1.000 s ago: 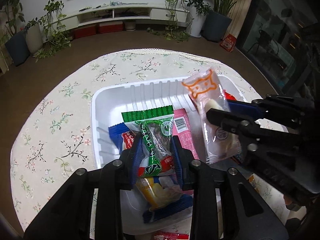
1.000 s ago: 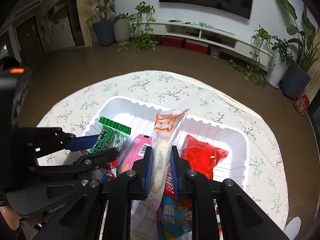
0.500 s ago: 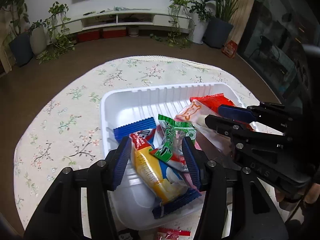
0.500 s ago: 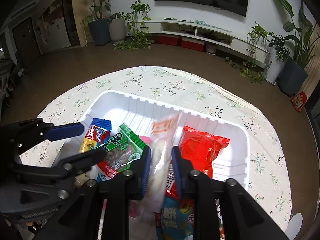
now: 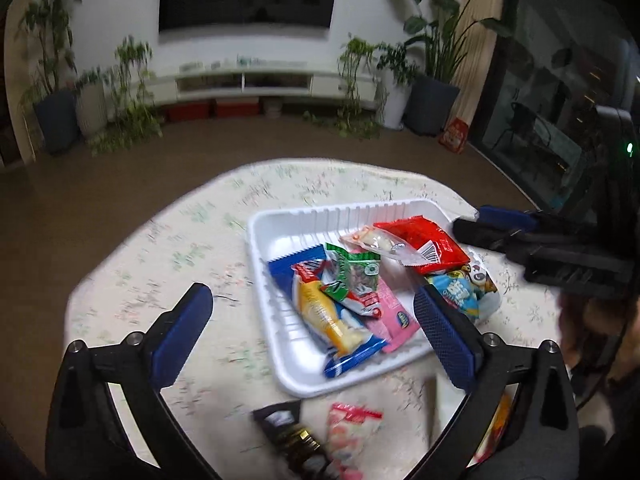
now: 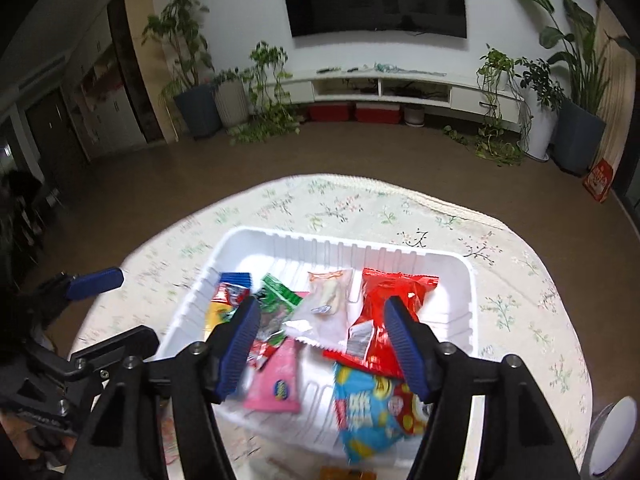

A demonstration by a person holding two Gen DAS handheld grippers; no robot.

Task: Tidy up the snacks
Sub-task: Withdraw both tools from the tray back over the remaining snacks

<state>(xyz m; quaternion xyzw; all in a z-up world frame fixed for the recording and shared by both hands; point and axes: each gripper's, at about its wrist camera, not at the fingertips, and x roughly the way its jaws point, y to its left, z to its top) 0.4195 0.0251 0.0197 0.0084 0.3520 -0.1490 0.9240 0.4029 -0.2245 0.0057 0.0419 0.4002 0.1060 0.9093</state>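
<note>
A white ribbed tray [image 5: 256,240] on the floral tablecloth holds several snack packets. A green packet [image 5: 354,270] lies on a yellow-and-blue one [image 5: 324,312]. Beside them are a clear packet with orange print [image 5: 372,240], a red bag [image 5: 424,242] and a pink packet [image 5: 394,316]. My left gripper [image 5: 312,294] hovers above the tray's near side, its jaws opening wide with nothing pressed between them. My right gripper [image 6: 322,306] hangs over the tray [image 6: 344,240], its jaws also opening and free of the clear packet [image 6: 328,300] below. Each gripper also shows in the other's view: right gripper [image 5: 480,220], left gripper [image 6: 132,306].
Loose snacks lie on the cloth in front of the tray: a dark packet [image 5: 288,432] and a pink-and-white one [image 5: 348,428]. A blue cartoon bag [image 6: 372,408] hangs over the tray's near rim. A round grey object [image 6: 612,436] sits at the table's right edge.
The left gripper let go of the green packet and the right let go of the clear packet; both packets now lie in the tray. Both grippers opened and drew back and up.
</note>
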